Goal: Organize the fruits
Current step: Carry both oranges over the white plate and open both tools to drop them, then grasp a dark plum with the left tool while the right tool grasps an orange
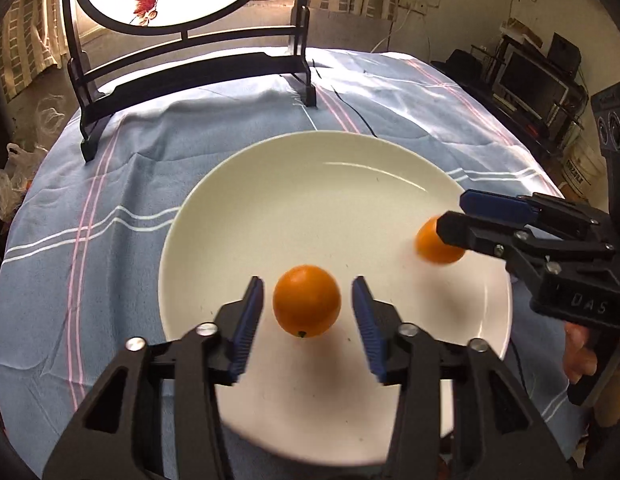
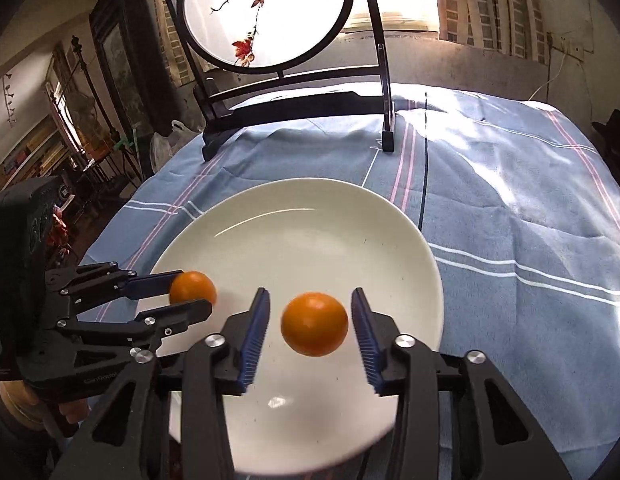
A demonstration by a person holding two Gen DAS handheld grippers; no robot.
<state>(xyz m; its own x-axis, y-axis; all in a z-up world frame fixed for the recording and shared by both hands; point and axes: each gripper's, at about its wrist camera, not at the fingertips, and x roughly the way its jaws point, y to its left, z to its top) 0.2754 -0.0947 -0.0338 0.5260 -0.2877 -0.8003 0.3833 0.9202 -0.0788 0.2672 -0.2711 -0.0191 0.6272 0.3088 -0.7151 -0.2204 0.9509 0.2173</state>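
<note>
Left claw and right claw both spread, an orange loose between each one's fingers over the white plate. I'd back out straight so nothing rolls.

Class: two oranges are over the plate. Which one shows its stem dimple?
The orange between the left tool's open fingers: a dark stem dimple marks its underside. The other orange, by the right tool, shows none.

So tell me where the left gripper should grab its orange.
Grip the orange across its widest middle, coming straight forward over the plate's near rim. It is round and already sits between the left gripper's open fingers, so just close evenly.
</note>
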